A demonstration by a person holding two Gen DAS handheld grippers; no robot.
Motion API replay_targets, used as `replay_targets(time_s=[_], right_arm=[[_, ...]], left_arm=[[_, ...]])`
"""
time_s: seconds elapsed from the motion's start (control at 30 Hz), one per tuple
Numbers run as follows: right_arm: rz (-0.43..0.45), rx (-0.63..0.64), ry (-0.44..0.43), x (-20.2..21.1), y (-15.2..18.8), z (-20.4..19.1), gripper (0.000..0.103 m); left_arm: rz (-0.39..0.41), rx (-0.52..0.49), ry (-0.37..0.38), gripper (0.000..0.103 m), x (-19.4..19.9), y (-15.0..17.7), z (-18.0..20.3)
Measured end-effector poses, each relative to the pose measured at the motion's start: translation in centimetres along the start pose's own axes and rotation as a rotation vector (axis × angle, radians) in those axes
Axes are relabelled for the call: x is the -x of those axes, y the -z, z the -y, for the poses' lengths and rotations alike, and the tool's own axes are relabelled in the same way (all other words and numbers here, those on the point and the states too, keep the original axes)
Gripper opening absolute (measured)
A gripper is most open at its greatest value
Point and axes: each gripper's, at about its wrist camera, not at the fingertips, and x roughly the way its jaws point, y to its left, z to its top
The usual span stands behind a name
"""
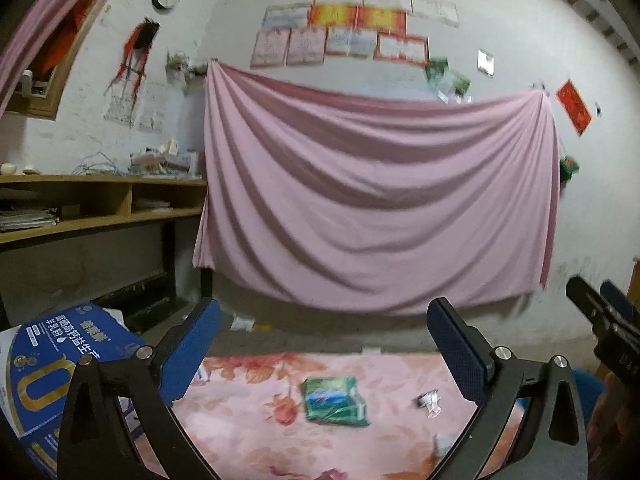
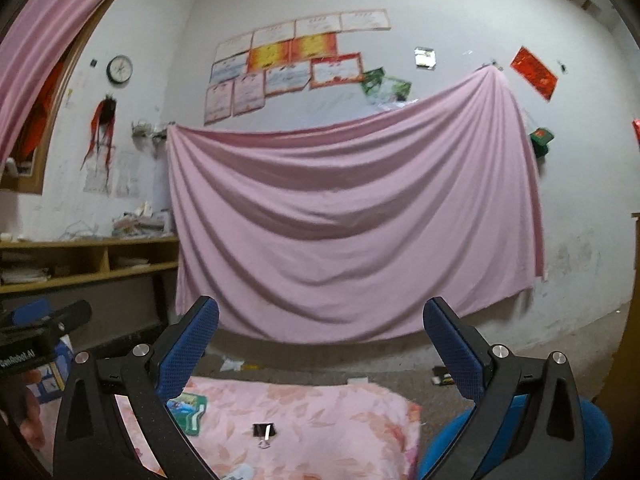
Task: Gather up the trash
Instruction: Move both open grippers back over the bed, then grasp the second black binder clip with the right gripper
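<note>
The left gripper (image 1: pixel 323 326) stood spread wide, its blue textured pads (image 1: pixel 190 354) gripping nothing. The right gripper (image 2: pixel 321 326) was equally wide apart and empty, with the same dimpled blue facing on black arms. Both hung above a pink floral cloth (image 1: pixel 256 420), soft and slightly rumpled. On it lay a flat green packet (image 1: pixel 334 400), glossy and crinkled, and near it a small black binder clip (image 2: pixel 264 430). A blue printed carton (image 1: pixel 44 372) sat at the cloth's left edge. A draped pink sheet (image 1: pixel 372 200) covered the wall behind.
</note>
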Motion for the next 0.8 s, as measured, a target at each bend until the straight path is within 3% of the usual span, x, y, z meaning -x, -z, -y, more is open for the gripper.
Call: replay_targets(time_s=[0.33, 0.4, 0.47, 0.53, 0.63, 0.8], right_arm=[[-0.267, -0.020, -0.047, -5.7, 2.6, -1.0, 0.103], [-0.331, -0.029, -0.048, -6.8, 3.2, -1.0, 0.098], [-0.404, -0.037, -0.060, -8.0, 3.8, -1.0, 0.081], [-0.502, -0.037, -0.075, -9.6, 4.7, -1.1, 0.074], [-0.638, -0.041, -0.119, -11.6, 6.2, -1.4, 0.052], [-0.744, -0.027, -0.167, -12.7, 7.3, -2.1, 0.052]], left_arm=[[-0.244, 0.006, -0.043, 0.101, -5.2, 2.3, -2.1], [-0.308, 0.018, -0.039, 0.101, -6.4, 3.0, -2.3], [-0.355, 0.028, -0.037, 0.101, -7.2, 3.5, -2.5], [-0.433, 0.022, -0.031, 0.101, -8.6, 4.1, -2.7], [-0.508, 0.013, -0.017, 0.100, -10.1, 5.0, -3.0], [-0.553, 0.052, 0.029, 0.100, -11.8, 5.4, -3.3]])
